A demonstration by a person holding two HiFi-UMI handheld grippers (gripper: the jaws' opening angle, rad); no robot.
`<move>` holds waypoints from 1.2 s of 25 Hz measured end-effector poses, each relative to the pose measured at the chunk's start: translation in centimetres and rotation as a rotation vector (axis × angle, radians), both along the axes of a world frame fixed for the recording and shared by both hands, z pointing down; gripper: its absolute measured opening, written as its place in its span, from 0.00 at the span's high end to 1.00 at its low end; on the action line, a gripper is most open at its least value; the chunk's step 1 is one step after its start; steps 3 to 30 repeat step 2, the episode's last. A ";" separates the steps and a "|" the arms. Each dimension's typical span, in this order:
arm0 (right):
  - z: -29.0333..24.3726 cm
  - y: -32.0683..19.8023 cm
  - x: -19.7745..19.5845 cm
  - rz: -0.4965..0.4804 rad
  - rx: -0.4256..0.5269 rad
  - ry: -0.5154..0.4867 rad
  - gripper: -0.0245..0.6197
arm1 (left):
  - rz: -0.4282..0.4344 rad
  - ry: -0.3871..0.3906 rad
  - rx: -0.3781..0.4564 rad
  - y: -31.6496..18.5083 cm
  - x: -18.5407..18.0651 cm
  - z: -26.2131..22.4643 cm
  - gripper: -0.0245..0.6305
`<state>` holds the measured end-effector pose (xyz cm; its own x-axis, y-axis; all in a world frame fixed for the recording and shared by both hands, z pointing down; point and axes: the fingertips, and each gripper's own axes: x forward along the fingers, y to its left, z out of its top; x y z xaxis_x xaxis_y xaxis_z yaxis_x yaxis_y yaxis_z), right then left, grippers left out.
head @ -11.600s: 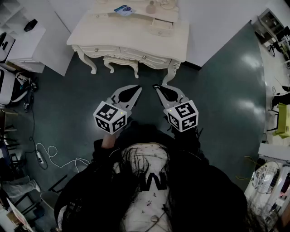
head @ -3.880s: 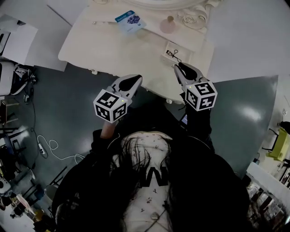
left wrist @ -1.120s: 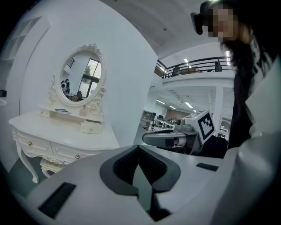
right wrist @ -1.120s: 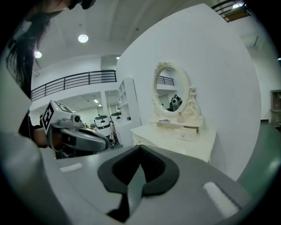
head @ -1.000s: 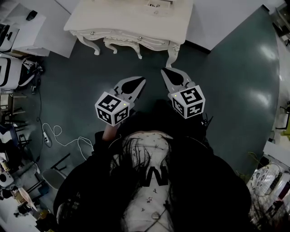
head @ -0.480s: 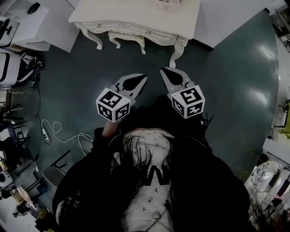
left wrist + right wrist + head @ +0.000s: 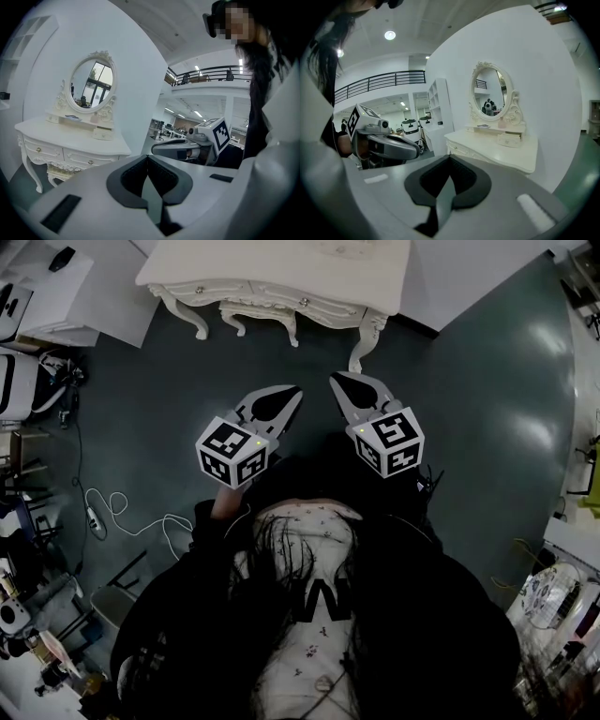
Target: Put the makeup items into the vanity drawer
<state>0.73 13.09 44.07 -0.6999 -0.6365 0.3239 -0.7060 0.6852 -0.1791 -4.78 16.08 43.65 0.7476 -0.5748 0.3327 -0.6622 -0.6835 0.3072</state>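
The cream vanity (image 7: 281,273) stands at the top of the head view, well ahead of both grippers. My left gripper (image 7: 292,390) and right gripper (image 7: 335,379) hang side by side over the dark floor, both shut with nothing between the jaws. In the left gripper view the shut jaws (image 7: 147,157) point toward the vanity (image 7: 70,140), its oval mirror (image 7: 91,86) and a small drawer box (image 7: 102,134) on top. The right gripper view shows the shut jaws (image 7: 450,157), the vanity (image 7: 497,147), a pink bottle (image 7: 503,123) and the small drawer box (image 7: 509,139).
A white cabinet (image 7: 56,296) stands left of the vanity. A white cable (image 7: 112,526) and equipment lie along the left floor. Shelving and clutter (image 7: 562,596) line the right side. A white wall (image 7: 469,268) rises behind the vanity.
Since 3.9 s ago I have backed away from the vanity; the right gripper no longer hovers by the small drawer box. Over the last second the vanity stayed far off. Both grippers stayed shut.
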 end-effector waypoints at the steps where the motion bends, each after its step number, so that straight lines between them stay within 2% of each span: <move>1: 0.1 -0.2 0.1 0.000 0.000 0.001 0.95 | 0.000 0.001 0.001 -0.2 0.1 0.1 0.96; 30: 0.1 -0.4 0.2 0.001 0.001 0.002 0.95 | -0.001 0.002 0.001 -0.4 0.1 0.1 0.96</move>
